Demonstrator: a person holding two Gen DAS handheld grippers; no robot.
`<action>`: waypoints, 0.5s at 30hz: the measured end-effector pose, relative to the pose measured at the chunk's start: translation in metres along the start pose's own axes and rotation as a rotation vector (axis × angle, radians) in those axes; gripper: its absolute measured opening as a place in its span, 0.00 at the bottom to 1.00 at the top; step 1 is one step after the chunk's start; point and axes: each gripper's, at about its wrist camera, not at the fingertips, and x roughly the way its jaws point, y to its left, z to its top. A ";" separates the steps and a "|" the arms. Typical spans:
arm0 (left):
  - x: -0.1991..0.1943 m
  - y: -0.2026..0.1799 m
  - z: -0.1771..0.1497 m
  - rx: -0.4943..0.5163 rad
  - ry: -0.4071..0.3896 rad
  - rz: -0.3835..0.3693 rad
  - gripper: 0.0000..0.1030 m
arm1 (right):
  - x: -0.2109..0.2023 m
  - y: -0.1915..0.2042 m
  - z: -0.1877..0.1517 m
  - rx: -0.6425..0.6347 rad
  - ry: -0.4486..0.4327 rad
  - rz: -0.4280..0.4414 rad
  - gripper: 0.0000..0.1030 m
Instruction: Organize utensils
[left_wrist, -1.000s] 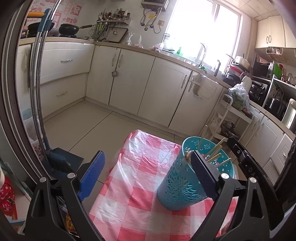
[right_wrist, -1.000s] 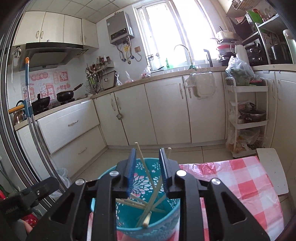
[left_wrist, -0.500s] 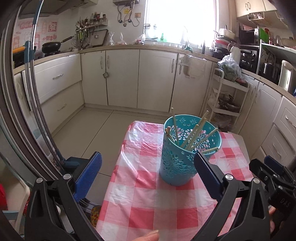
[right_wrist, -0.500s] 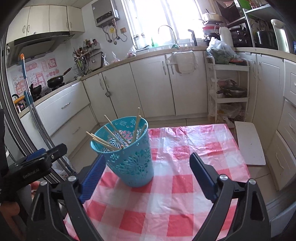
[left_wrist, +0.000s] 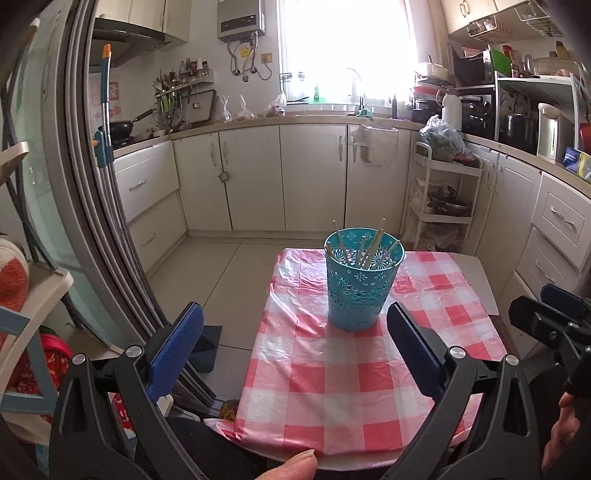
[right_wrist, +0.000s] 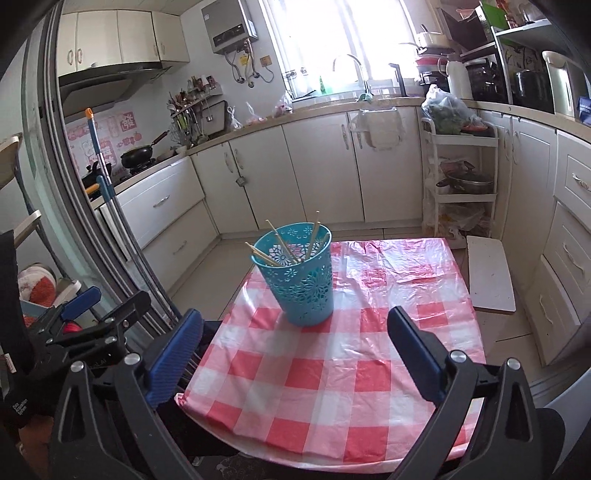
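Both my grippers hang back from the table, jaws spread wide and holding nothing: the left gripper (left_wrist: 291, 339) and the right gripper (right_wrist: 293, 345). The teal perforated plastic holder (left_wrist: 360, 284) stands upright toward the far side of the red-and-white checked plastic tablecloth (left_wrist: 332, 384), with the pale wooden chopsticks (left_wrist: 369, 247) leaning loosely inside it. I see no loose utensil on the cloth, so I judge the sorting is finished or nearly so; any next move would only call for checking the holder sits steady. A white flat board (right_wrist: 489, 275) lies just off the table's right edge, well apart from the holder. Nothing blocks my way.
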 end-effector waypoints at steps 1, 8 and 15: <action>-0.007 0.002 -0.002 0.000 0.003 0.004 0.93 | -0.007 0.003 -0.002 0.001 -0.004 0.008 0.93; -0.053 0.018 -0.020 -0.038 0.024 -0.017 0.93 | -0.049 0.020 -0.016 -0.011 -0.023 0.028 0.93; -0.092 0.032 -0.031 -0.094 0.044 -0.071 0.93 | -0.070 0.027 -0.038 0.031 -0.001 -0.007 0.93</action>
